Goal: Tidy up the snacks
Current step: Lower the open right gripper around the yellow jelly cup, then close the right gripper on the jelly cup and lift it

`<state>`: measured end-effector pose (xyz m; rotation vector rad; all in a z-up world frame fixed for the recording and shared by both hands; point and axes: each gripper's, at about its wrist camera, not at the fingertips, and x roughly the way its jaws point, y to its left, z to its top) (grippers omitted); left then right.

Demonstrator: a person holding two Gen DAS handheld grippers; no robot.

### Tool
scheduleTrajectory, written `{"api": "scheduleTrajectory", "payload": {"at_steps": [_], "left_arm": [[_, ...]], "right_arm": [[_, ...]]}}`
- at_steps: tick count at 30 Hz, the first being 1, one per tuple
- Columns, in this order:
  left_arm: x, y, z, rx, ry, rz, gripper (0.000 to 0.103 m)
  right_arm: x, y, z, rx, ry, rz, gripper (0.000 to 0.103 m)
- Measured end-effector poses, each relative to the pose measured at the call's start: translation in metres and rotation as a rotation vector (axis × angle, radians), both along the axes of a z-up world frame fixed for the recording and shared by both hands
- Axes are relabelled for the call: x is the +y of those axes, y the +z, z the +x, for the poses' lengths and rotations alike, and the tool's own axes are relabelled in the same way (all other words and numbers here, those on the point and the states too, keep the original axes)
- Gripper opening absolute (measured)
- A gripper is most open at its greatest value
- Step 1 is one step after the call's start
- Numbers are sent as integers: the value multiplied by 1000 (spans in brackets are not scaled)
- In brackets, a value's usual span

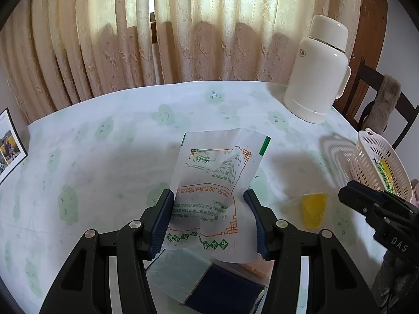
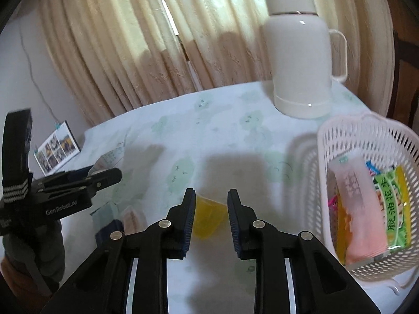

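My left gripper [image 1: 208, 196] stands open around a crumpled white snack bag [image 1: 214, 183] with green and orange print, which lies on the table between its fingers. A blue-and-teal packet [image 1: 207, 280] lies below it, near the gripper's base. My right gripper [image 2: 211, 196] is open, with a yellow jelly cup [image 2: 208, 217] on the table between and just beyond its fingers; the cup also shows in the left wrist view [image 1: 314, 209]. A white plastic basket [image 2: 340, 136] at the right holds a pink packet [image 2: 358, 209], a green packet [image 2: 395, 209] and other snacks.
A white thermos jug [image 2: 301, 60] stands at the table's back right. A photo card [image 2: 57, 151] leans at the far left by the wall. Curtains hang behind the table. A chair [image 1: 379, 99] stands past the right edge. The table wears a pale green-patterned cloth [image 1: 104, 157].
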<state>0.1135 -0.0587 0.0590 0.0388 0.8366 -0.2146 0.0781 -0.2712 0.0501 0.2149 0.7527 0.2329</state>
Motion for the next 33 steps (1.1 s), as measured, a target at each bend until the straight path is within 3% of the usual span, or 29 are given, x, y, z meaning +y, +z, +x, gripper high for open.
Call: {"api": "scheduleTrajectory", "payload": {"at_steps": [5, 12, 15, 16, 18, 28, 33], "left_arm": [[1, 2, -1, -2, -5, -4, 51], [3, 2, -1, 0, -2, -10, 51], [4, 2, -1, -2, -5, -10, 51], [3, 3, -1, -3, -6, -10, 51], [3, 3, -2, -3, -8, -10, 51], [0, 3, -3, 1, -5, -2, 51], [-4, 1, -3, 2, -9, 6, 51]], "right_arm": [[17, -10, 0, 6, 23, -94, 50], [32, -28, 12, 52, 69, -122, 50], [43, -35, 20, 56, 84, -178, 49], [45, -38, 21, 60, 83, -194, 38], [47, -39, 22, 70, 85, -203, 35], [53, -9, -4, -60, 57, -274, 35], [39, 15, -16, -132, -23, -292, 35]]}}
